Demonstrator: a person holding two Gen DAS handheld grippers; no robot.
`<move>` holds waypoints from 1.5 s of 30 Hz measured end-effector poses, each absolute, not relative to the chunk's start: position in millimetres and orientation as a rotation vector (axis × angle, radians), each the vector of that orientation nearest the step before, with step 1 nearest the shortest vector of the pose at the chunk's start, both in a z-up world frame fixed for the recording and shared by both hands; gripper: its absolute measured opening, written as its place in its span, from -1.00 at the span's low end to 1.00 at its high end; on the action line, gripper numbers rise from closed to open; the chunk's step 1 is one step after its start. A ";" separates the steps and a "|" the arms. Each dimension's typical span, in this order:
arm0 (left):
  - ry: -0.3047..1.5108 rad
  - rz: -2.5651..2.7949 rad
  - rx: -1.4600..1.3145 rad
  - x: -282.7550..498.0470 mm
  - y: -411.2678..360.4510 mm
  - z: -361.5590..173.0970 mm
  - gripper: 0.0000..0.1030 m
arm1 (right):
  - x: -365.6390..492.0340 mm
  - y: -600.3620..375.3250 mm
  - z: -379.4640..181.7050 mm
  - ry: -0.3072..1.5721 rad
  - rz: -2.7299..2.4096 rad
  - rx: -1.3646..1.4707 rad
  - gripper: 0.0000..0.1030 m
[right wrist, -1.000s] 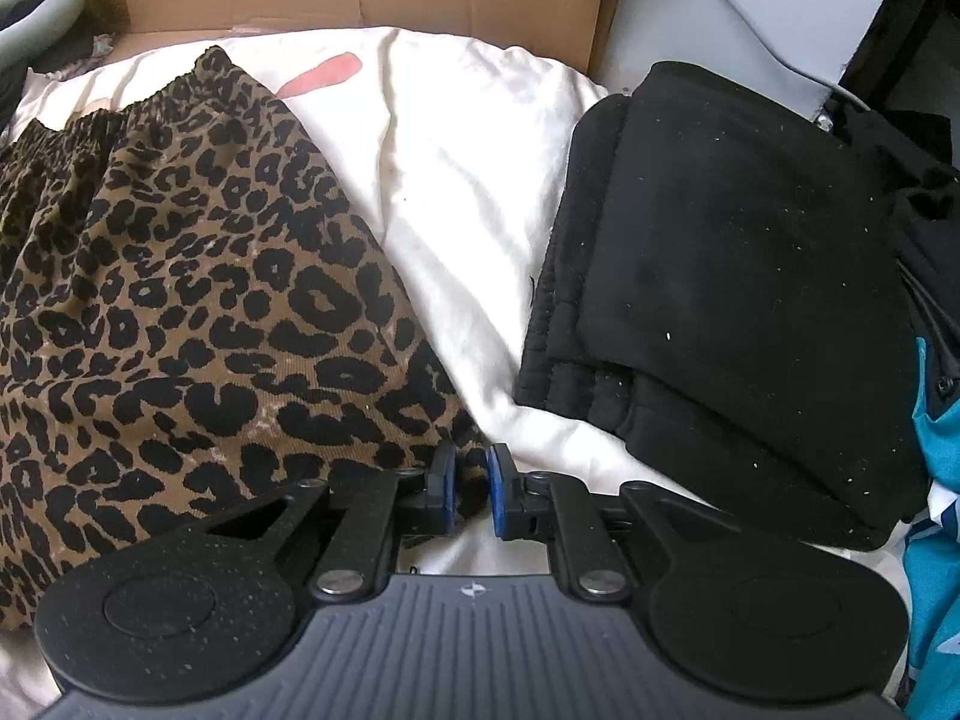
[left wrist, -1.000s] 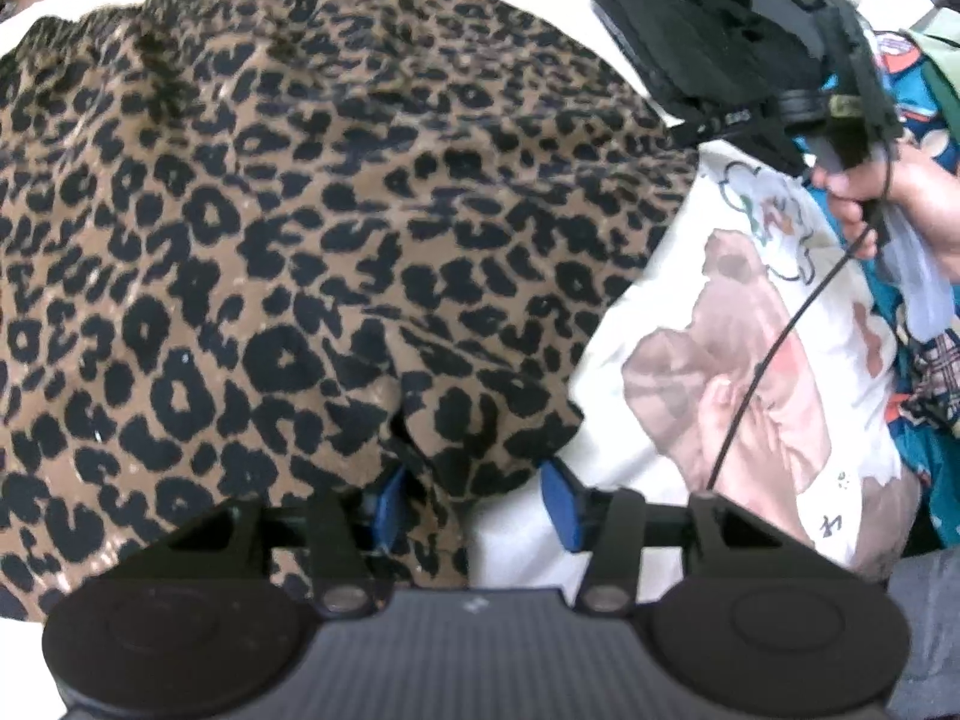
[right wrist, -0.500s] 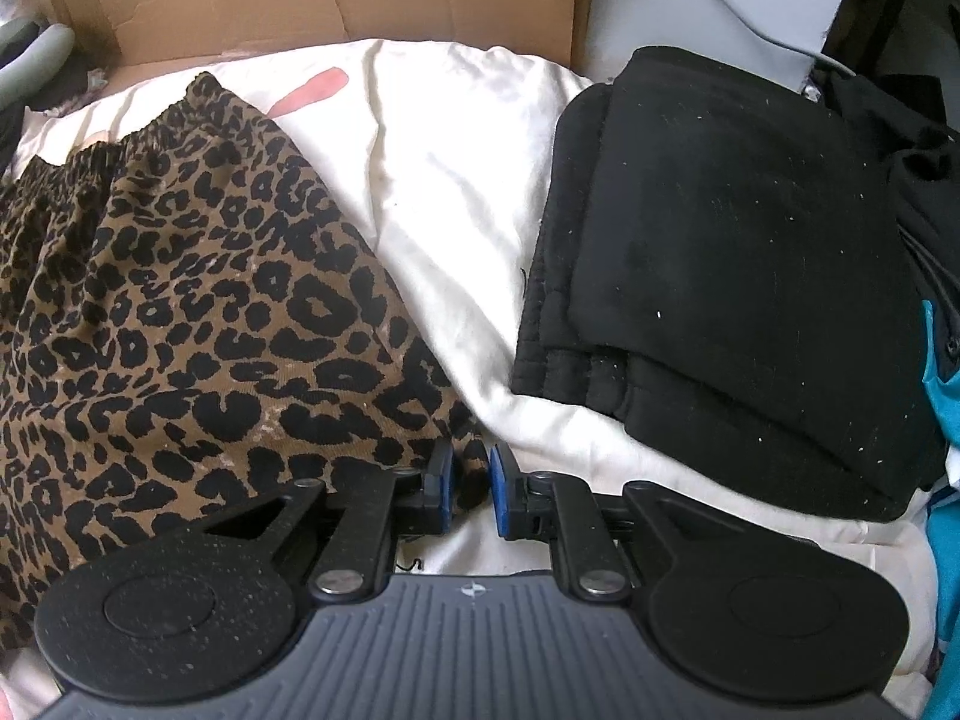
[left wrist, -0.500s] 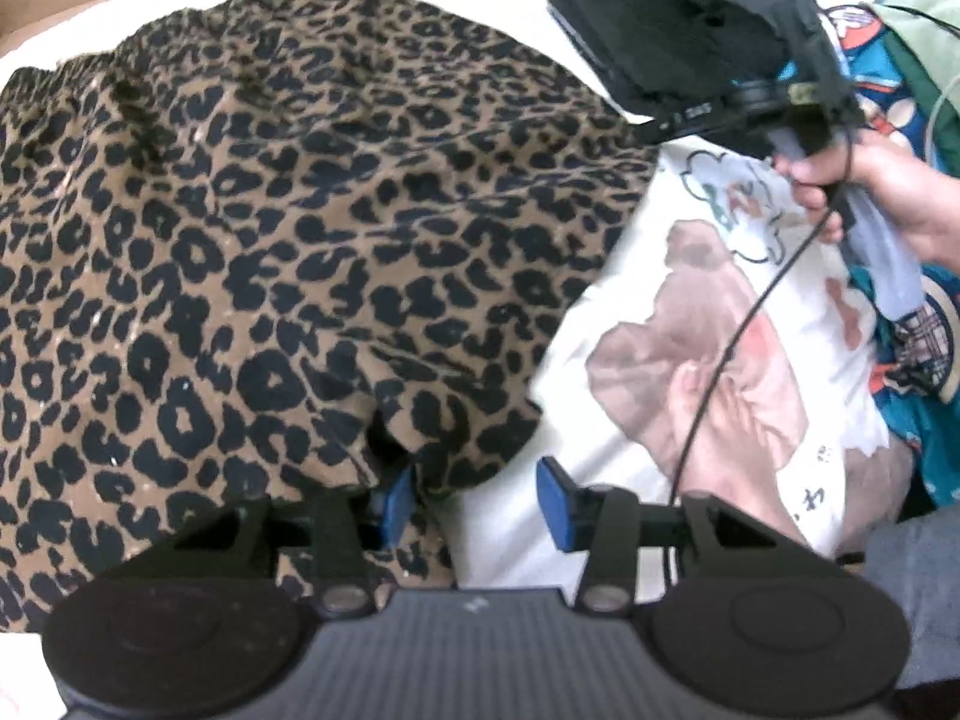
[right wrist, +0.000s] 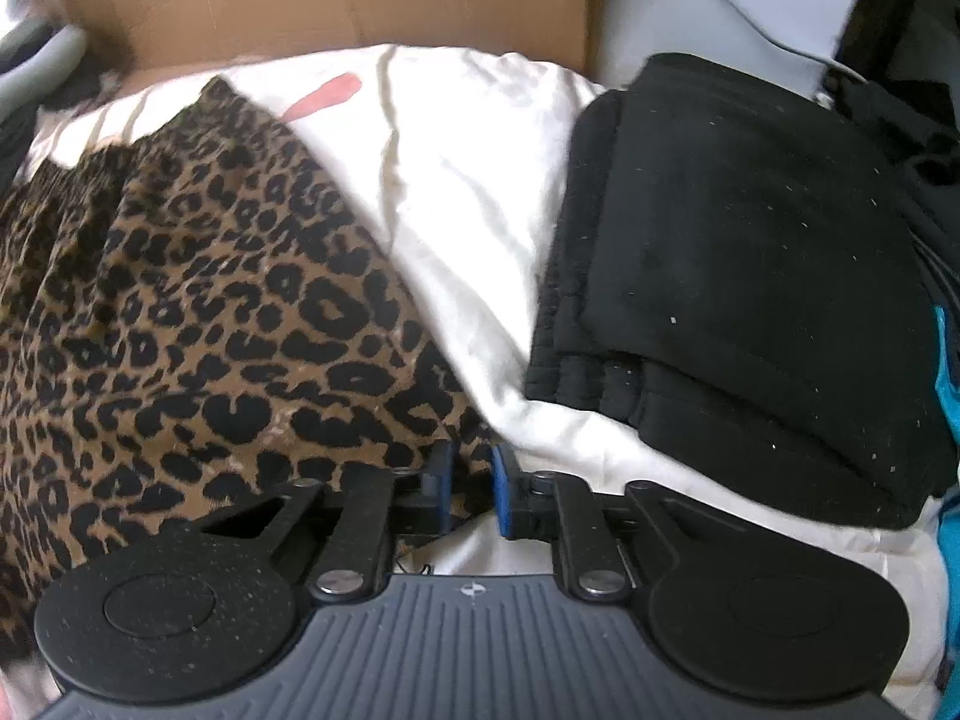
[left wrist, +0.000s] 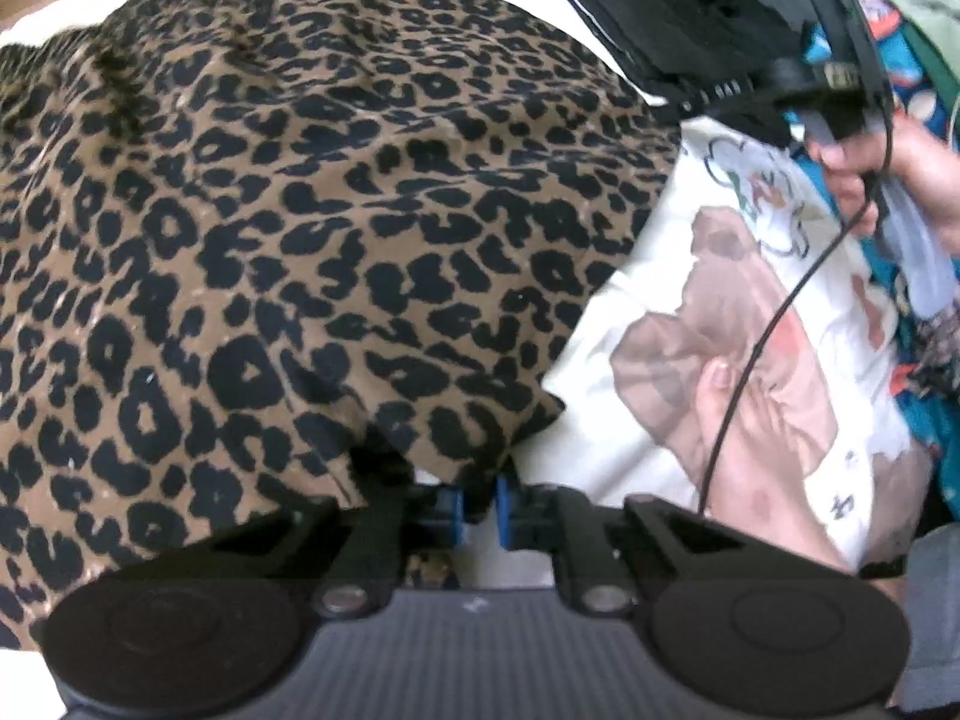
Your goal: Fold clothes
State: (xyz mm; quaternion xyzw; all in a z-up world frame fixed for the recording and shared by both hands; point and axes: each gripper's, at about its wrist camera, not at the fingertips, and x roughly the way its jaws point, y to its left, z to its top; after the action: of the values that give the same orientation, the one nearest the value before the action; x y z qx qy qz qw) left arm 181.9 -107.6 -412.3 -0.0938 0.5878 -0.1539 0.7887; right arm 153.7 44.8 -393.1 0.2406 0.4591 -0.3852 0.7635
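Both tongs grasp the leopard-print garment's [left wrist: 312, 228] near hem: left tongs [left wrist: 478, 507] low, right tongs [right wrist: 471, 492] beside the folded black clothing [right wrist: 750, 276].

Pinching a corner of the leopard-print garment [right wrist: 204, 324] between the right gripper [right wrist: 471, 489] pads; white sheet [right wrist: 468, 192] underneath, folded black garment [right wrist: 750, 276] lying apart on the right, cardboard [right wrist: 336, 6] behind.
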 end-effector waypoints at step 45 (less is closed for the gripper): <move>1.230 -0.309 -0.260 226.9 -67.5 -411.0 -0.77 | 160.3 44.1 -388.2 1.059 -0.890 0.505 -0.85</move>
State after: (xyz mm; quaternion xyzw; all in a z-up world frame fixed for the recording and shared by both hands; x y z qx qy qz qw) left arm 226.9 -67.5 -411.0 -0.1210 0.5729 -0.1438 0.7978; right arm 160.3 44.1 -388.2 0.2303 0.4830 -0.4057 0.7410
